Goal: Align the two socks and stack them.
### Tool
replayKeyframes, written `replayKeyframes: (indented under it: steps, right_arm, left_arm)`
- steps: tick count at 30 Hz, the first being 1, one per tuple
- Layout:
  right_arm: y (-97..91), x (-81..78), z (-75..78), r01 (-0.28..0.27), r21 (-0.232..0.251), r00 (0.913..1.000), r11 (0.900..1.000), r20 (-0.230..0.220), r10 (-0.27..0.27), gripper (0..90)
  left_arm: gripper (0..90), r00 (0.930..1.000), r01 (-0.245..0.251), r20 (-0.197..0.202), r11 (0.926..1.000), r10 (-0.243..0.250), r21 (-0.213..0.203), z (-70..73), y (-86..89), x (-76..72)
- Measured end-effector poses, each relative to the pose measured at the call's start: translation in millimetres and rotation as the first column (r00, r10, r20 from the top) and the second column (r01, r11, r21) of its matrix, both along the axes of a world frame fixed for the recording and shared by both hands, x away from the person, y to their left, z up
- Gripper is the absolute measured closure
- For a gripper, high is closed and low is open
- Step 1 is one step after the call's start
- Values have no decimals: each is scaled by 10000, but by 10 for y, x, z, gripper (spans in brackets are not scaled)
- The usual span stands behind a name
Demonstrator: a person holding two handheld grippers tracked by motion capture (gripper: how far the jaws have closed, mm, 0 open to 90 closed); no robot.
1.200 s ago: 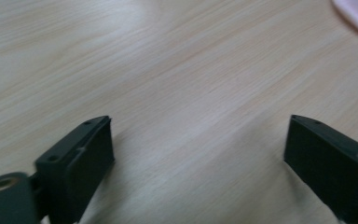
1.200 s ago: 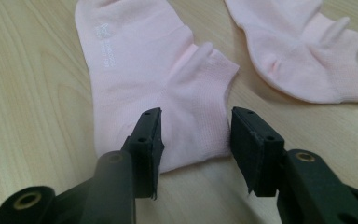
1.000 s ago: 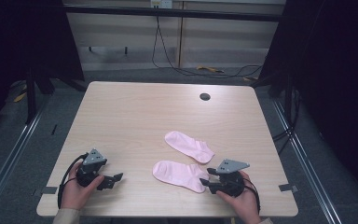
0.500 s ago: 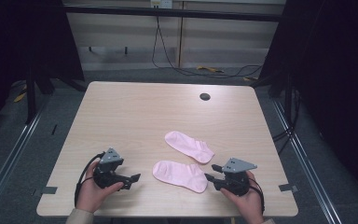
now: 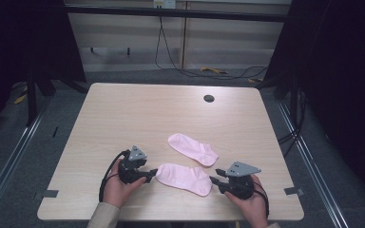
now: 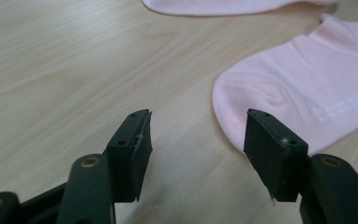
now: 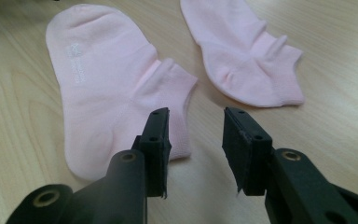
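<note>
High view: a table carries two pink socks. The near sock lies close to the front edge; the far sock lies just behind it, towards the middle, and the two are close but look apart.

Left gripper: at the near sock's left end, toe side. Its jaws have just been closing. In the left gripper view they stand apart over bare wood, with the sock's rounded end just ahead of the right-hand jaw; no cloth is between the pads.

Right gripper: at the near sock's right end, cuff side. Its jaws have also been closing. In the right gripper view they are parted, with the cuff edge by the left-hand jaw and nothing pinched.

Assessment: the step appears to be taking the near sock by both ends. Each gripper should advance until the cloth edge sits well between the pads, tips low to the table, before closing. The right gripper should keep off the far sock.
</note>
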State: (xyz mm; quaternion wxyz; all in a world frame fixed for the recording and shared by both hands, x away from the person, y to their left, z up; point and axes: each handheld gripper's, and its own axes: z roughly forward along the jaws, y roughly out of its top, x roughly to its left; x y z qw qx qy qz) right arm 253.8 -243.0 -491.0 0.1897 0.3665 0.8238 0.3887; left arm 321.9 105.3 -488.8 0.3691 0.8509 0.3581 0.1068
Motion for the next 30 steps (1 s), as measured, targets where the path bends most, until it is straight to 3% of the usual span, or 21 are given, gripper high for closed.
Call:
replayKeyframes:
  steps: [11,13,19,23,27,30]
  right_arm:
    - [22,-7,0,27,203,9997,9998,-226,-22,690]
    - [22,-16,-9,47,191,9996,9998,-283,-42,701]
    - [36,-19,-26,191,293,9989,9994,-442,-178,722]
    - [49,-8,-57,227,215,9980,9995,-601,-214,732]
    - [67,-1,-80,233,212,9954,9995,-935,-212,780]
    - [98,6,-71,170,184,9943,9997,-1059,-150,839]
  left_arm:
    - [580,9991,166,-380,9998,-162,106,-35,-139,9]
    - [600,9988,236,-434,9990,-219,392,-55,-155,24]
    - [708,9976,479,-521,9971,-448,589,-41,-195,15]
    - [767,9973,525,-549,9972,-495,539,-42,-210,-4]
    - [868,9945,802,-703,9958,-770,436,-39,-214,11]
    - [893,9938,823,-776,9959,-792,381,-37,-229,5]
